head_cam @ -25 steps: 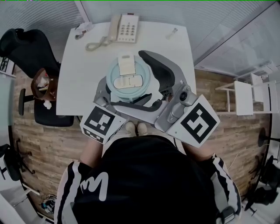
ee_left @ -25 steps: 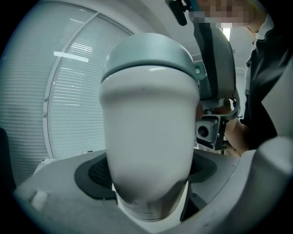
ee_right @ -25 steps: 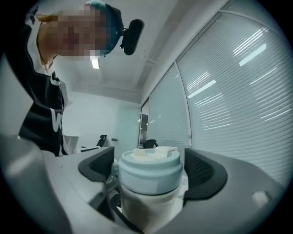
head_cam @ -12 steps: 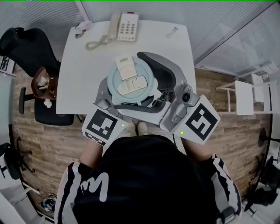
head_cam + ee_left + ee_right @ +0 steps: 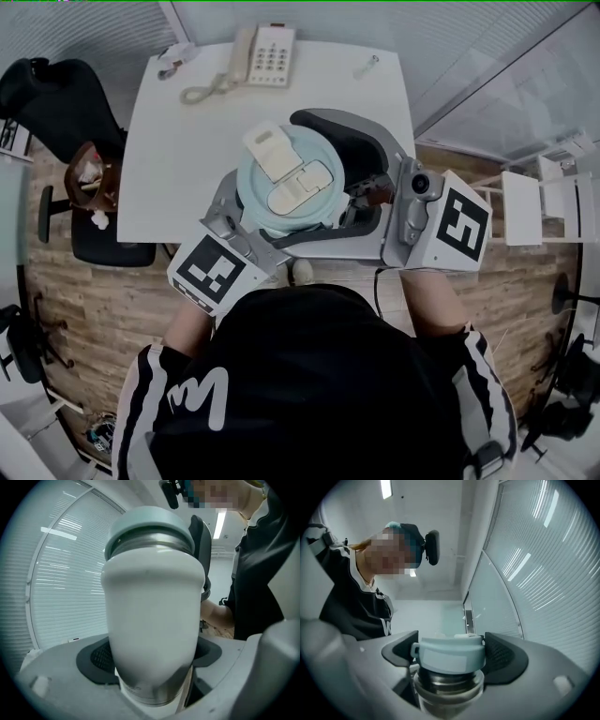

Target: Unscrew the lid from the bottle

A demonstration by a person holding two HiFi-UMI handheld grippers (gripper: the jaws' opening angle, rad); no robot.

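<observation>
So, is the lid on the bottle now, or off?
On. The right gripper view shows the lid seated on the metal neck of the bottle. Whether it is loosened: cannot tell.

white table, wood floor, black chair, window blinds.

head view looking steeply down, both gripper views close, angled upward, sharing the bottle
</observation>
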